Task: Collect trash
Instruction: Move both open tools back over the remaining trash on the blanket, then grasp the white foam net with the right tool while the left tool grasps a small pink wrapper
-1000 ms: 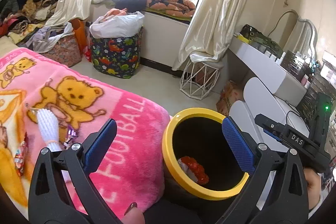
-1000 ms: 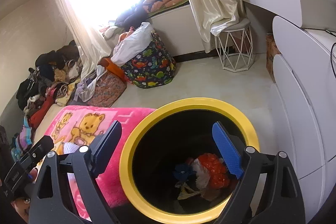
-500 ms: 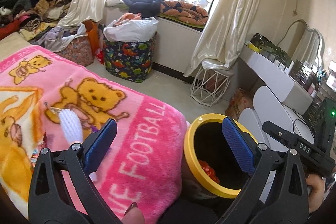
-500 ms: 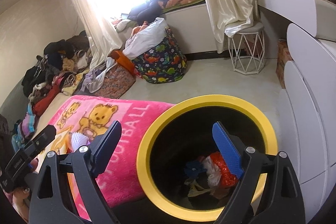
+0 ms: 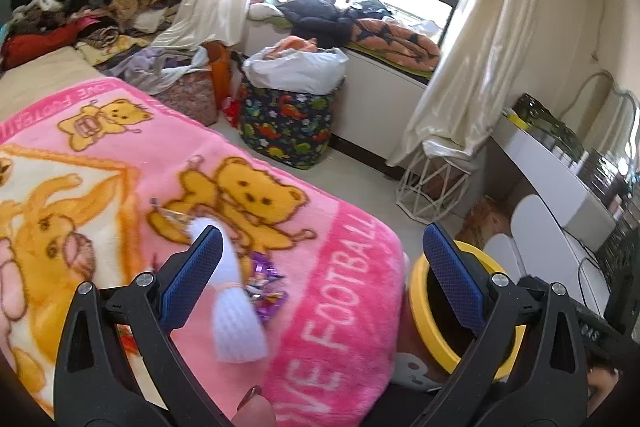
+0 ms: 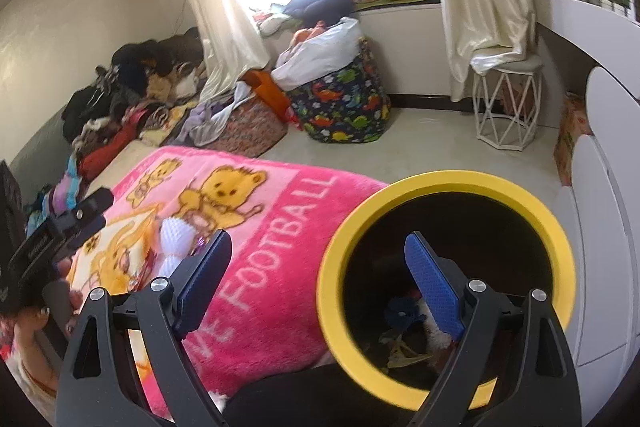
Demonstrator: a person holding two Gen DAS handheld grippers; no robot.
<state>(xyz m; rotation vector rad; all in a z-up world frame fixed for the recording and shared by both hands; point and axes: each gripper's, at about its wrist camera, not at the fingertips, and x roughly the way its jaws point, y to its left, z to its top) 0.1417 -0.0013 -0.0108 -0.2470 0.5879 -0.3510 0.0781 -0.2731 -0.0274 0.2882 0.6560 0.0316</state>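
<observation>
Over the bed, in the left wrist view: left gripper [image 5: 320,255] spread wide, blue pads well apart, nothing pinched. Below and between the jaws, a pink blanket [image 5: 340,287] printed with yellow bears and white lettering. On it, just beside the left-hand pad, a white ribbed foam sleeve [image 5: 236,315], with purple shiny wrappers [image 5: 266,287] touching its side and a gold wrapper [image 5: 170,217] a little farther up the blanket. Behind the right-hand pad, off the blanket's corner, a yellow-rimmed bin [image 5: 424,307], black inside, partly hidden. Farther off, a dinosaur-print basket [image 5: 288,127] stuffed with a white bag, a white wire stool [image 5: 432,187] under the cream curtain, and a heap of clothes [image 5: 92,3] at the far end of the bed. At the bottom edge, a fingertip with a painted nail.

Above the bin, in the right wrist view: right gripper [image 6: 316,267] likewise spread wide and empty. Right-hand pad over the bin's [image 6: 532,211] dark mouth; inside, a blue scrap [image 6: 400,311] and other crumpled trash, too blurred to name. Left-hand pad over the blanket [image 6: 288,219], close to the foam sleeve [image 6: 176,243] and a sliver of purple wrapper [image 6: 200,242]. At the left edge, the left gripper's black body, jaws hidden from here, held in a hand [image 6: 44,311]. Bin pressed up against the blanket's overhanging corner.
</observation>
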